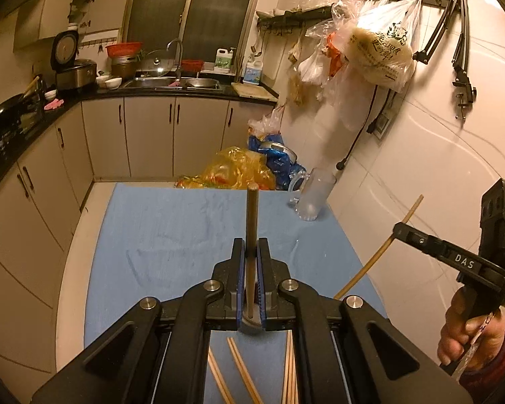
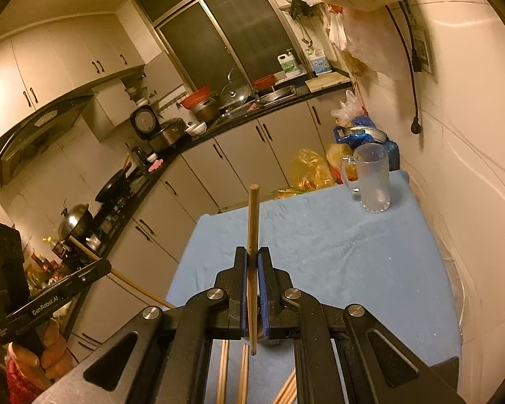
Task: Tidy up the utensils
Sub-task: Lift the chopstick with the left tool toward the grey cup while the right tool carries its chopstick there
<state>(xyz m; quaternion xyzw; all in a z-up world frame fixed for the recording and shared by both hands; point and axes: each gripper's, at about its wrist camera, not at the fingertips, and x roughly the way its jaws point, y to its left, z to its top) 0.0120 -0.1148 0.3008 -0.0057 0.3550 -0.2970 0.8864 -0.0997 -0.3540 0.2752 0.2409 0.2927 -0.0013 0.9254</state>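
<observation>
My left gripper [image 1: 251, 252] is shut on a wooden chopstick [image 1: 251, 222] that points forward above the blue cloth [image 1: 171, 229]. My right gripper [image 2: 252, 259] is shut on another wooden chopstick [image 2: 253, 222], also held above the cloth. Each gripper shows in the other's view: the right one [image 1: 400, 227] with its chopstick [image 1: 380, 252] at right, the left one [image 2: 101, 264] with its chopstick [image 2: 131, 282] at left. A frosted glass mug [image 2: 370, 176] stands upright at the cloth's far right; it also shows in the left wrist view [image 1: 313, 198]. Several loose chopsticks [image 1: 242, 370] lie on the cloth under the grippers.
Yellow and blue plastic bags [image 1: 249, 165] sit just beyond the table's far edge. The tiled wall [image 1: 437, 155] runs along the right, with hanging bags [image 1: 377, 50] and a dangling cable. Cabinets and a counter with sink [image 1: 171, 82] and stove lie to the left.
</observation>
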